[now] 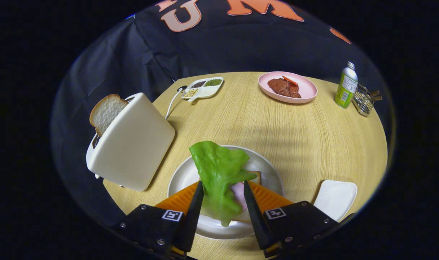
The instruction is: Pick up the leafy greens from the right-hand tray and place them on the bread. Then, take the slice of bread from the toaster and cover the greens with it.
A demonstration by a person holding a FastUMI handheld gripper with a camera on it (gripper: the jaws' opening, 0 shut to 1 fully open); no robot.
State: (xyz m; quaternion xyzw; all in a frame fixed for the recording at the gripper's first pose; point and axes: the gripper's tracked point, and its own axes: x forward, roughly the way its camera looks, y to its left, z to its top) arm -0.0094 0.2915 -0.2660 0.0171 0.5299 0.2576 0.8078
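A bright green lettuce leaf [219,177] with a crinkled surface hangs over a white round plate [181,177]. Beneath it shows a pale pink slice [238,193] on tan-crusted bread [256,176]. The table [313,144] is light wood with fine straight grain. A cream-white toaster [132,144] holds a white bread slice [105,112] with a brown crust. A pink plate [307,88] carries reddish-brown meat [283,87]. A green bottle [346,90] has a silver cap. A white divided dish [205,92] holds dark, green and beige grains.
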